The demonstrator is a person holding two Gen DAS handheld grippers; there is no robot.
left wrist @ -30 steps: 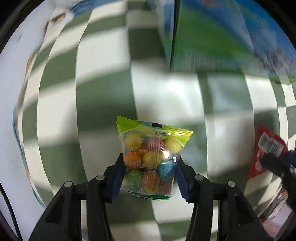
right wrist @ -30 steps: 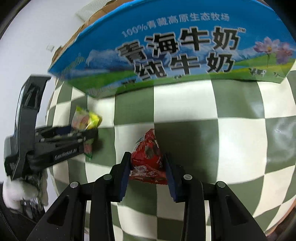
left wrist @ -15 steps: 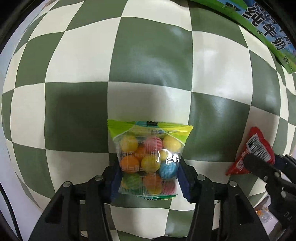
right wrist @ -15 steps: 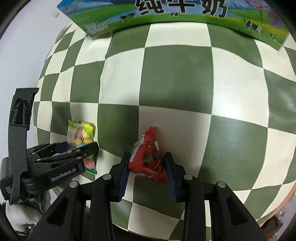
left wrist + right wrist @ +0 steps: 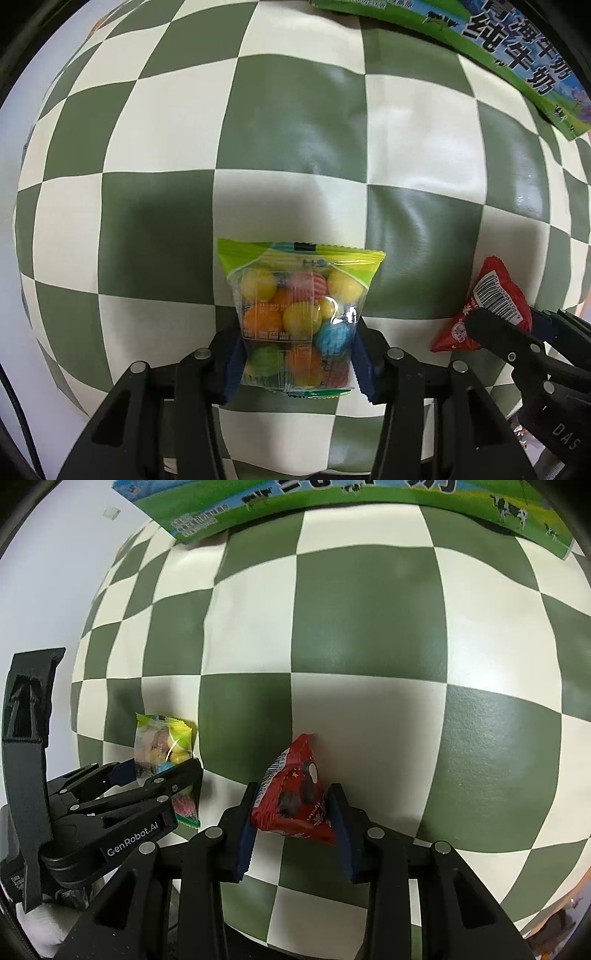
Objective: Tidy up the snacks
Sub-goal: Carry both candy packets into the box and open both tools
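Snacks are in both of your tongs right now, so go slow and keep them safe. Your left gripper (image 5: 297, 356) points down at the checkered tablecloth (image 5: 295, 122) and has the clear bag of colored candy balls (image 5: 299, 317) between its blue pads, which press on both sides; its jaws are closing a little more, so do not squeeze hard (the round candies can slip or crack). Your right gripper (image 5: 293, 821) is clenched on the red snack pack (image 5: 295, 794), which pokes up from the pads like a small tent. Both snacks hang just over the cloth, near each other but not touching. The blue and green milk box (image 5: 332, 502) sits at the far edge of the table, well apart from both snacks. My guess is that you are about to put the snacks in their spots, maybe in a neat row. Pick a bare square for each one. Lower each until its bottom rests on the cloth, then let go gently. Keep your two tongs from bumping, since they are close side by side. Lay the candy bag flat so it does not flop over.
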